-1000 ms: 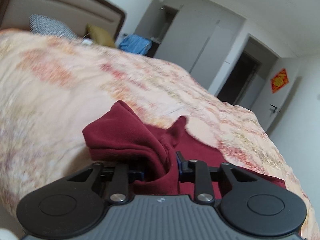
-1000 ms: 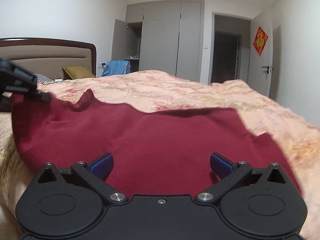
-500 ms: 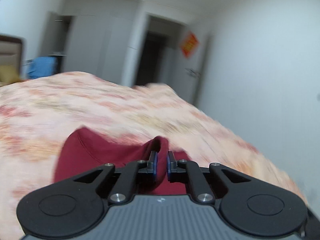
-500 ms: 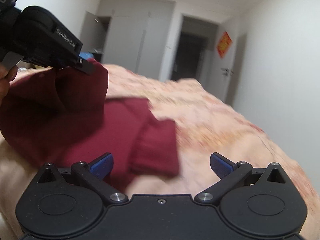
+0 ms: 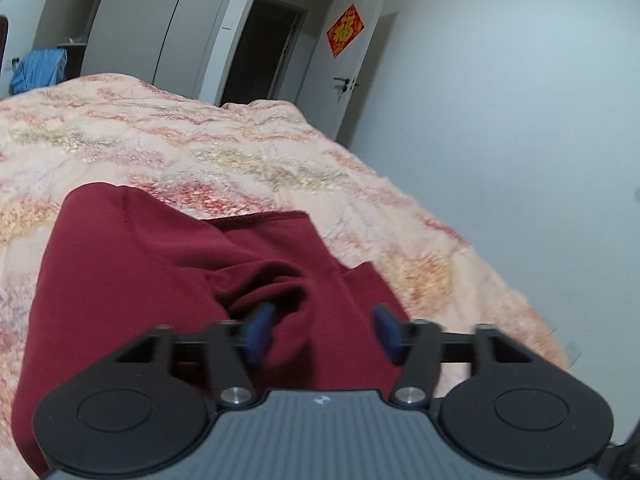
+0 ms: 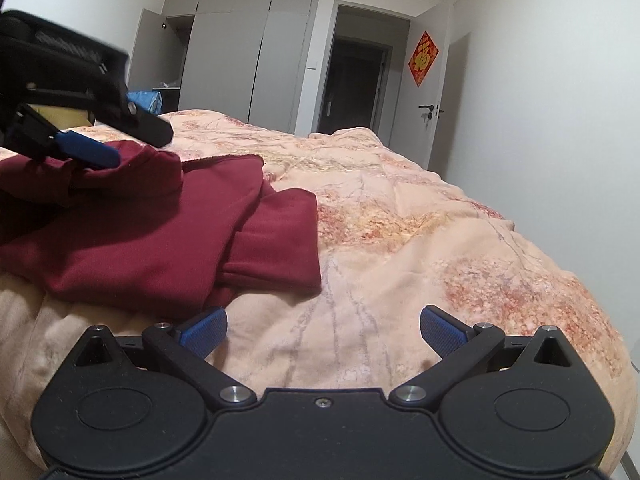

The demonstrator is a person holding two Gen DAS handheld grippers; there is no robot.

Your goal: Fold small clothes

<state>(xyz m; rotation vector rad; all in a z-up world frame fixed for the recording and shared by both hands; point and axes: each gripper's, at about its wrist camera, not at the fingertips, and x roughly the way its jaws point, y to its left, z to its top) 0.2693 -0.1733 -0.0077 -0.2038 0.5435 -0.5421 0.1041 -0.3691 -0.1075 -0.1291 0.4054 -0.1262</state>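
The left gripper [image 5: 324,330] has its jaws spread; they have just been opening, and a raised fold of the dark red garment [image 5: 168,280] sits between them, loose rather than pinched. Its left blue pad [image 5: 260,330] lies against the bunched cloth, partly sunk in the folds, while the right one stands clear above flat fabric. Seen from the right wrist view, this same left gripper [image 6: 116,142] hovers at the top of the garment [image 6: 160,224], one blue finger [image 6: 90,152] resting on a hump of cloth.

The right gripper [image 6: 323,330] also has its jaws spread wide, with nothing between them (only bare bedspread shows in the gap). It sits just beside the near edge of the garment, its left pad [image 6: 204,330] close to the hem but not touching it as far as can be told.

The garment lies on the bed [image 6: 440,248], partly folded: one layer is turned over the body, and a sleeve with a ribbed cuff [image 6: 276,240] is laid across the right side. The bedspread is peach with a red and gold pattern.

Beyond the bed stand grey wardrobe doors [image 6: 256,48], one of them ajar, and an open dark doorway [image 6: 356,84]. A red diamond decoration [image 6: 423,58] hangs on a white door [image 6: 444,100], and a blue cloth [image 5: 38,70] is draped near the wardrobe.
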